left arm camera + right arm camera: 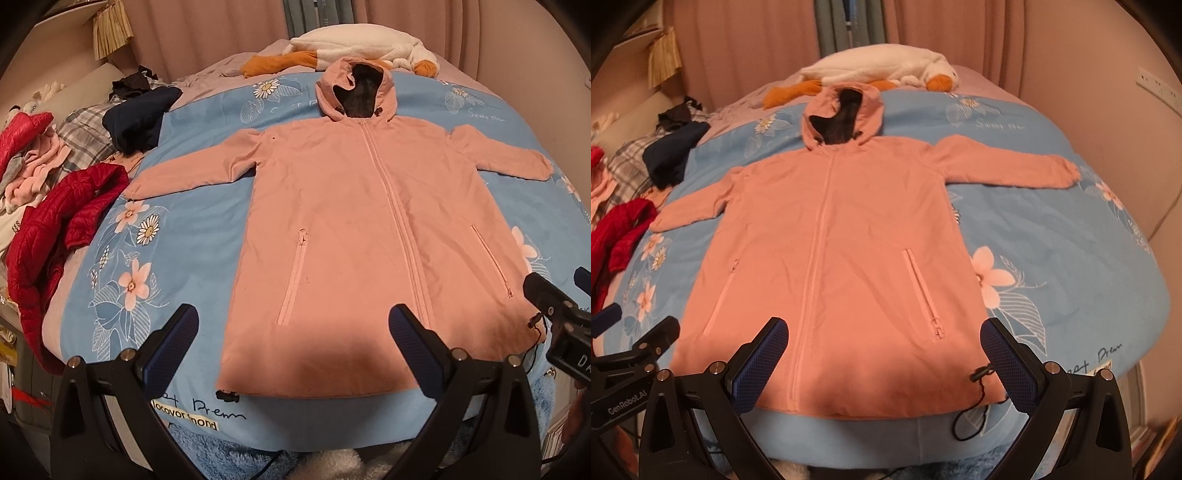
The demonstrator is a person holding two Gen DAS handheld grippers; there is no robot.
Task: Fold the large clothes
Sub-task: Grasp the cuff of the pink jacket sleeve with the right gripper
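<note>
A long pink hooded coat [351,229] lies flat, front up and zipped, on a blue floral blanket [192,206]; it also shows in the right wrist view [831,251]. Its sleeves spread out to both sides and its hood [356,88] points to the far end. My left gripper [293,321] is open and empty above the coat's hem, left of the zip. My right gripper [884,332] is open and empty above the hem's right part, near a black drawstring [979,391]. The right gripper also shows at the right edge of the left wrist view [554,295].
A red quilted jacket [55,225] and a heap of other clothes [133,118] lie at the bed's left side. A white and orange plush goose [879,70] lies at the far end, before pink curtains. The blanket's front edge [886,435] is just below the hem.
</note>
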